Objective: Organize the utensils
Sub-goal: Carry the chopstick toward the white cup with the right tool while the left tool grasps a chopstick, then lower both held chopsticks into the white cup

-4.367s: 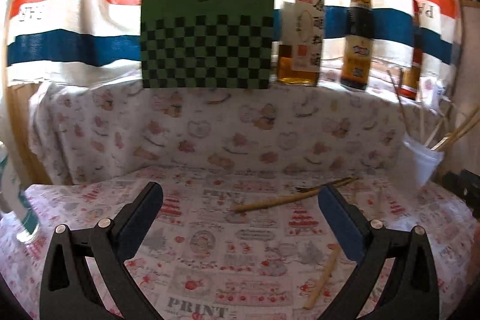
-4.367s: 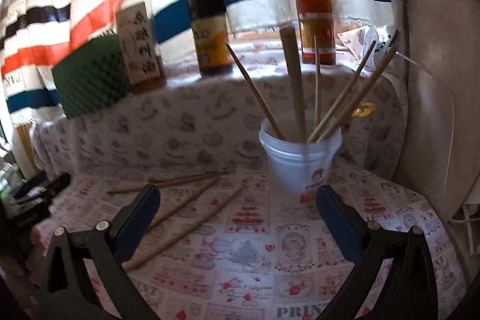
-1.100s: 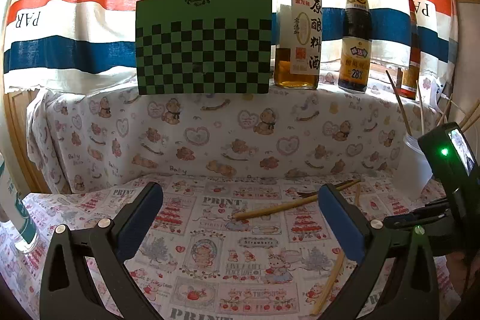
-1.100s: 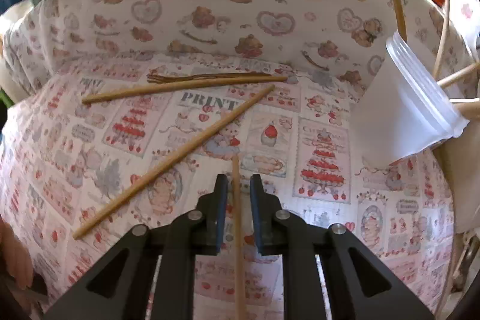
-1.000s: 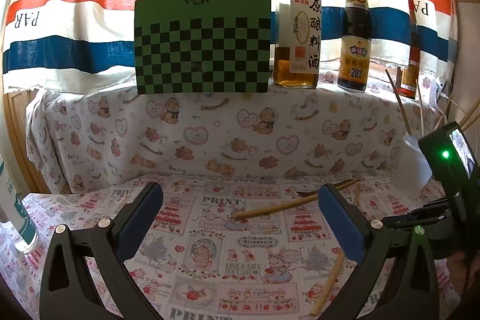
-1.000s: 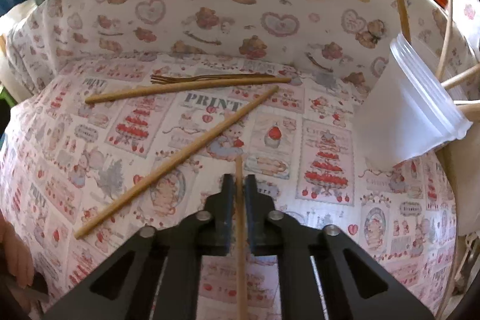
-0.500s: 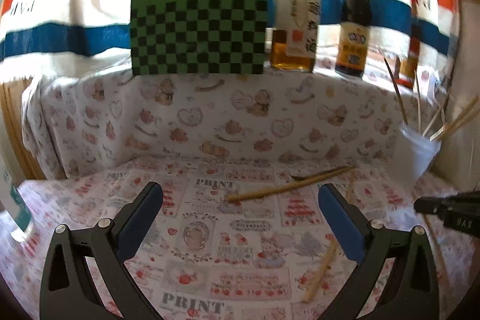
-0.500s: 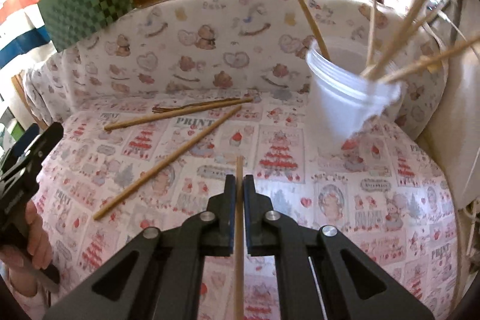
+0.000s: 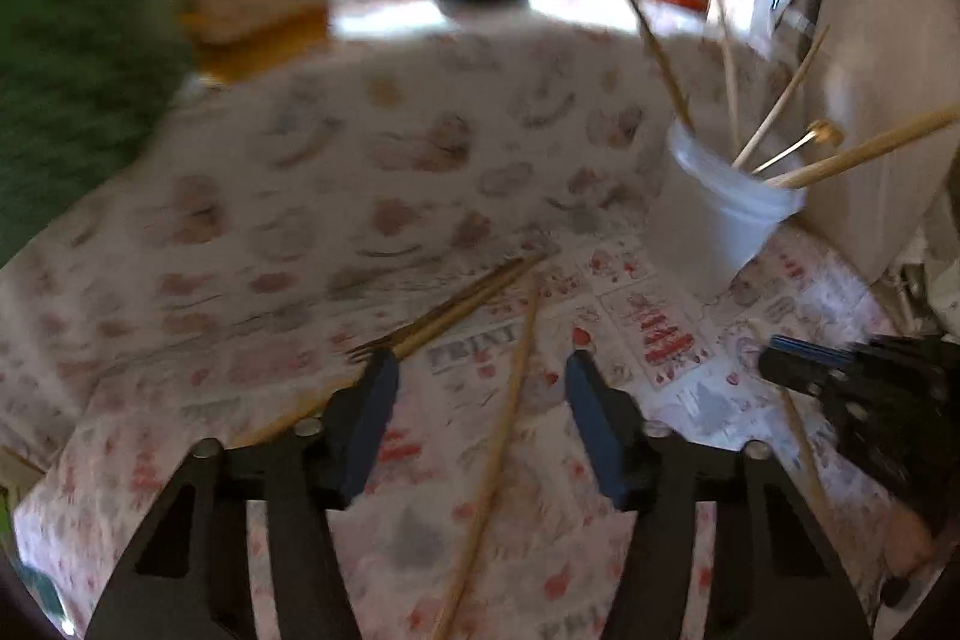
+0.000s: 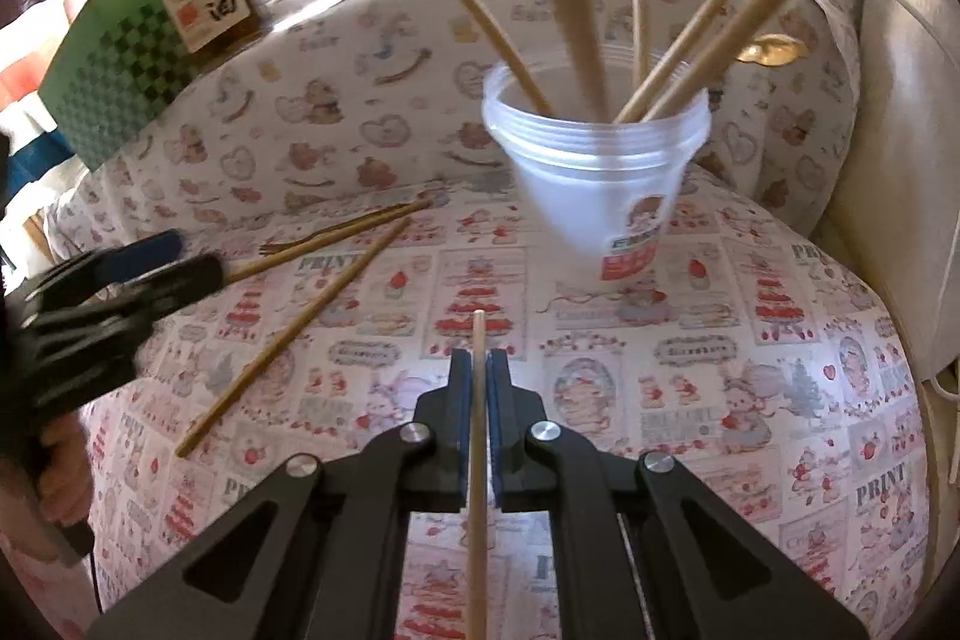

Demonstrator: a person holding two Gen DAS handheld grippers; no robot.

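A printed tablecloth [image 10: 750, 400] is covering the table. A plastic cup [image 10: 600, 196] is holding several chopsticks. The left gripper [image 9: 480, 394] is closing around a loose chopstick [image 9: 510, 400], not yet touching it. The right gripper [image 10: 478, 370] is pinching another chopstick [image 10: 478, 460] below the cup.

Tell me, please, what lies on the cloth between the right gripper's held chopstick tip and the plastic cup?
Nothing: in the right wrist view only bare printed tablecloth separates the chopstick tip from the plastic cup.
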